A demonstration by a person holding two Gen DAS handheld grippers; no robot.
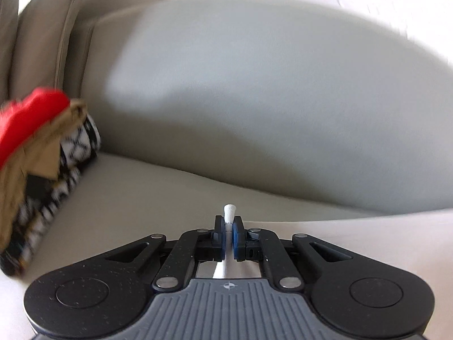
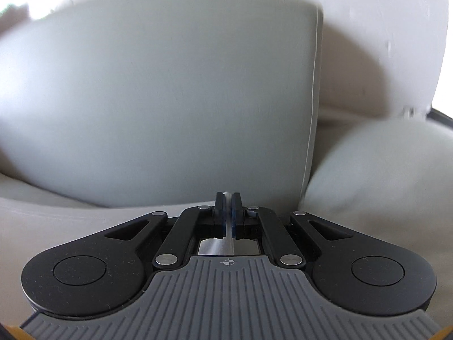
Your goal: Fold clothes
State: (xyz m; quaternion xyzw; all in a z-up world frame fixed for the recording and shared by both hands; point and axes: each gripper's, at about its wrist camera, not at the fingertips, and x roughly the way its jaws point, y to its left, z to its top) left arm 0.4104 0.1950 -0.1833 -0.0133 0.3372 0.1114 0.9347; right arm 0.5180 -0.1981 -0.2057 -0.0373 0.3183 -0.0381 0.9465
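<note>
My left gripper (image 1: 228,221) is shut on a white garment; a small fold of its cloth (image 1: 228,213) sticks up between the jaws and the rest hangs out of sight below. My right gripper (image 2: 227,198) is shut on the same white cloth (image 2: 225,194), with only a thin sliver showing between the pads. Both grippers hover over the pale sofa seat (image 1: 141,198), facing the grey back cushion (image 1: 269,99). A stack of folded clothes (image 1: 39,164), red on top, then tan, then black-and-white patterned, sits at the left of the seat.
Beige pillows (image 1: 48,34) stand behind the stack at the far left. In the right wrist view the grey back cushion (image 2: 170,99) ends at a seam, with a second grey cushion (image 2: 382,175) and a white wall (image 2: 368,28) to its right.
</note>
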